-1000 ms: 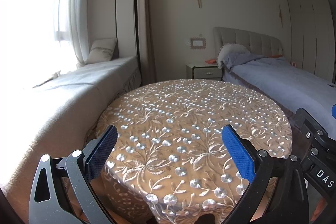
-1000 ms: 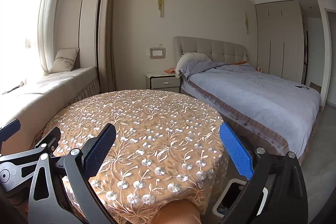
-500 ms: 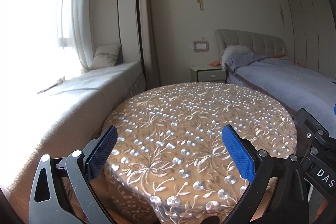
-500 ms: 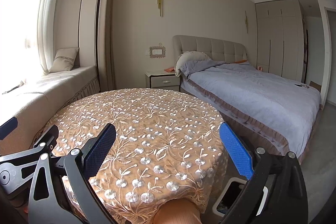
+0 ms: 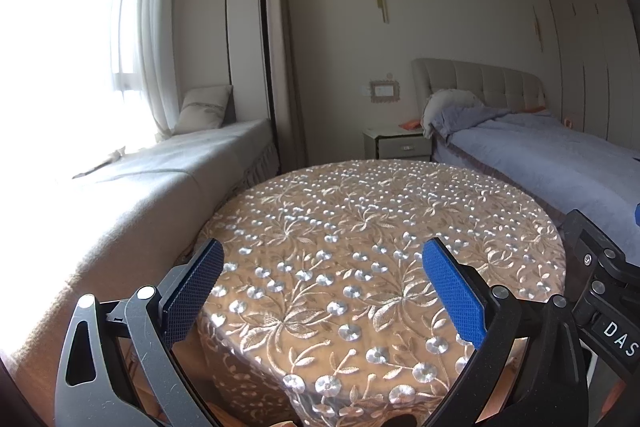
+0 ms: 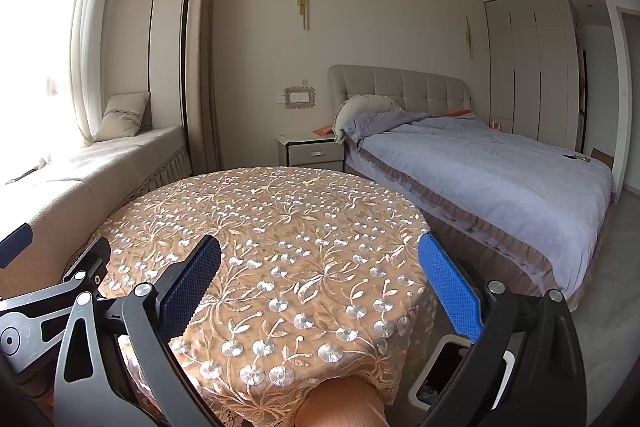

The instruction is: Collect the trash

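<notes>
Hovering over a bare counter with both tools wide open and empty

Against a second ago, the left view has lifted and pulled back a little from the round counter [image 5: 384,227]; its near edge sits lower, so I judge this a search, not a reach. Embroidered lace cloth, bumpy with silver flowers, drapes its rim. No trash shows on it. A white bin [image 6: 430,379] sits on the floor by its near right edge. Left tool [image 5: 320,291] and right tool [image 6: 318,287] grip nothing.

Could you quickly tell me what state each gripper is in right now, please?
Left gripper: open, holding nothing, above the round embroidered tablecloth.
Right gripper: open, holding nothing.
</notes>
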Demonstrator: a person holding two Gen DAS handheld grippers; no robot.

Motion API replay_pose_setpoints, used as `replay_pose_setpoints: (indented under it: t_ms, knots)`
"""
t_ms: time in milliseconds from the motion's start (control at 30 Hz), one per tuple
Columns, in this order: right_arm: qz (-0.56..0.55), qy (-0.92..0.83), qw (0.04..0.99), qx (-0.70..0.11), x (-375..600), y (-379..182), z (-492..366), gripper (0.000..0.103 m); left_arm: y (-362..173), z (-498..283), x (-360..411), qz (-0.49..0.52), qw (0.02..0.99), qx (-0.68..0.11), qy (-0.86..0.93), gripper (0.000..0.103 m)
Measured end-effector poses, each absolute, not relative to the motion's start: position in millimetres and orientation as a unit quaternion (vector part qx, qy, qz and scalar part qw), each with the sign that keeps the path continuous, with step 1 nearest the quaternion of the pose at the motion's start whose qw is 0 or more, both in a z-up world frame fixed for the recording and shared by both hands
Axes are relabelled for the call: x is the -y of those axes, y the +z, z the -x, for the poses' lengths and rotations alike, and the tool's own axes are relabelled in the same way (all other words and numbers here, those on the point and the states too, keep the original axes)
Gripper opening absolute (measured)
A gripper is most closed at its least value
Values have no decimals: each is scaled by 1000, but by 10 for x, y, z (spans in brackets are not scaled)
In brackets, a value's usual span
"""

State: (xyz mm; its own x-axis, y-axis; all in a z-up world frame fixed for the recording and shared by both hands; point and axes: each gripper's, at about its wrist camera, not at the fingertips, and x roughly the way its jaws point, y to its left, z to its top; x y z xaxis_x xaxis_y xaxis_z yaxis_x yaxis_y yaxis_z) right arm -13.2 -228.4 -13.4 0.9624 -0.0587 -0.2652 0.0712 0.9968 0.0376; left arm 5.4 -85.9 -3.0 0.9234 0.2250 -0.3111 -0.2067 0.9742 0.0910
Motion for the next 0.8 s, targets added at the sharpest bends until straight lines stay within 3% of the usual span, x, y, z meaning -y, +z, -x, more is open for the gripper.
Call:
replay_pose_setpoints:
  t_ms: [800]
  knots:
    - [-24, -33, 986, -161, 2306, -245, -78, 98, -175, -369, 896, -35, 972, -208, 99, 98]
